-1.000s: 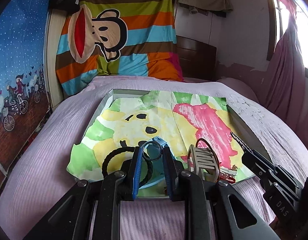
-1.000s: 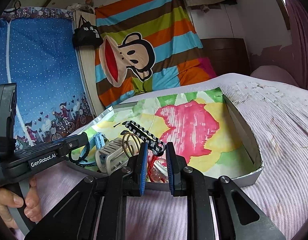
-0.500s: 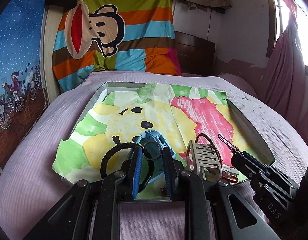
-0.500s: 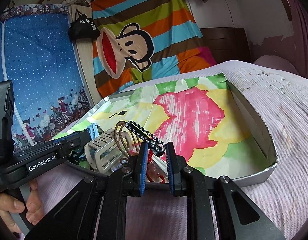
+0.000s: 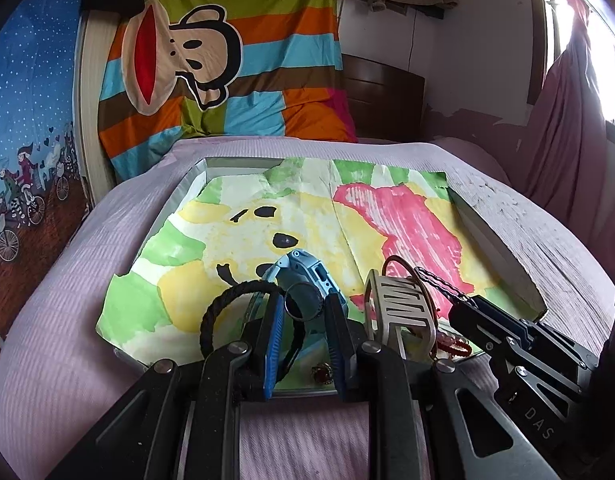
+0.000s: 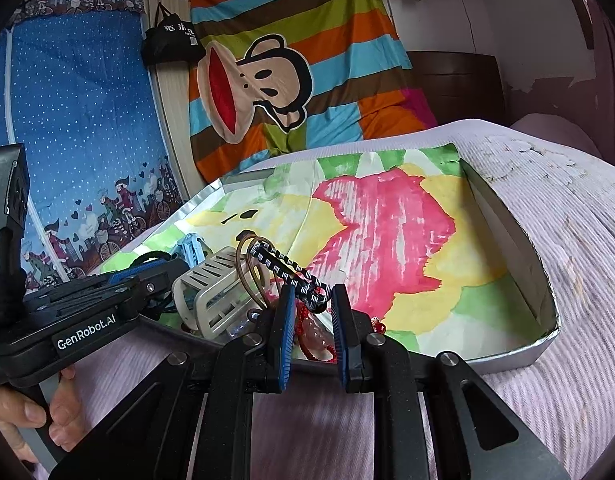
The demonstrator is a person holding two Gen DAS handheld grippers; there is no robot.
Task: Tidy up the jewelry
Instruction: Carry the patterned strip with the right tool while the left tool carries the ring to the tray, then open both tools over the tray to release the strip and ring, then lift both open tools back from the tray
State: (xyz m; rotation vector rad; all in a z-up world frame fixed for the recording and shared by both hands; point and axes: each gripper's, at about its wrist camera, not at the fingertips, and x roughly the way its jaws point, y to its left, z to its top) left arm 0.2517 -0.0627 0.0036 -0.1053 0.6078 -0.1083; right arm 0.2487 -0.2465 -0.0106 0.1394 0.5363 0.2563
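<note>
Black braided cord loop [image 5: 227, 312] beside left tongs [image 5: 303, 320].

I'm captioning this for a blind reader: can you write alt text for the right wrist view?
The right gripper holds one end of a black-and-white patterned bracelet over a shallow tray lined with a painted paper. The left gripper reaches in beside a beige slatted bangle.
</note>
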